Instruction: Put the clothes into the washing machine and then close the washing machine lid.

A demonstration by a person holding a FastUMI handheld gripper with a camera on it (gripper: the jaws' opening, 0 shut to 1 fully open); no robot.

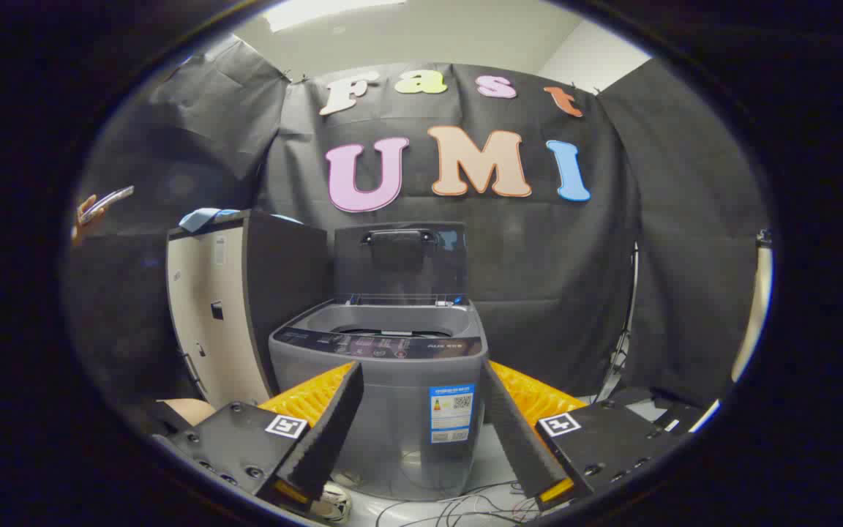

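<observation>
Booth walled in black cloth [670, 241], pale ceiling above with a bright light panel. Standing against the back cloth, a small grey top-loading washing machine [392, 410], with its lid [401, 258] raised upright at the rear, dark handle near the lid's top edge. Drum opening [392, 329] exposed beneath the lid, interior too dark to make out. Dark control strip along the front rim of the machine, and a blue-and-white label [451, 413] on the front wall, lower right.

Just left of the machine, touching or nearly so, a taller cabinet [209, 322] with a cream side and dark front. On top of the cabinet, a folded light-blue cloth [205, 217], well apart from the drum. Further left, a hand [85, 216] holding a phone [105, 203].

Nearest the camera, gripper [421, 380] held level facing the machine, fingers [334, 432] spread wide apart, pinching nothing, machine's front wall framed between them and beyond their tips. Square black-and-white marker on each finger base. Loose cables [458, 505] lying on the pale floor below the machine's front.
</observation>
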